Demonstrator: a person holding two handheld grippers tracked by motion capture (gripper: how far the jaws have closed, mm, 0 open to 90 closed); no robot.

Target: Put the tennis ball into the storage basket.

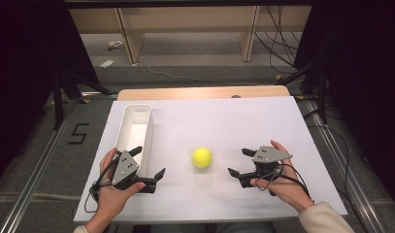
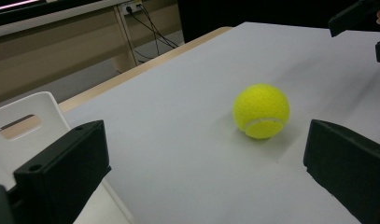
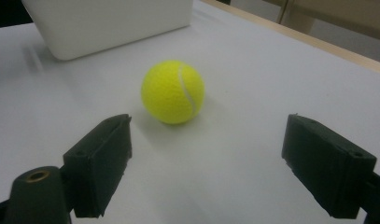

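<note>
White tabletop (image 1: 263,121) — tennis ball (image 1: 202,158), bin (image 1: 134,128) — dark room.

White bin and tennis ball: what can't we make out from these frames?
- White bin: its near end in the high view is hidden behind the left gripper and the hand holding it.
- Bin inside: the right gripper view shows just an outer wall, cut off by the top edge.
- Tennis ball: too small and soft in the high view to read any print.
</note>
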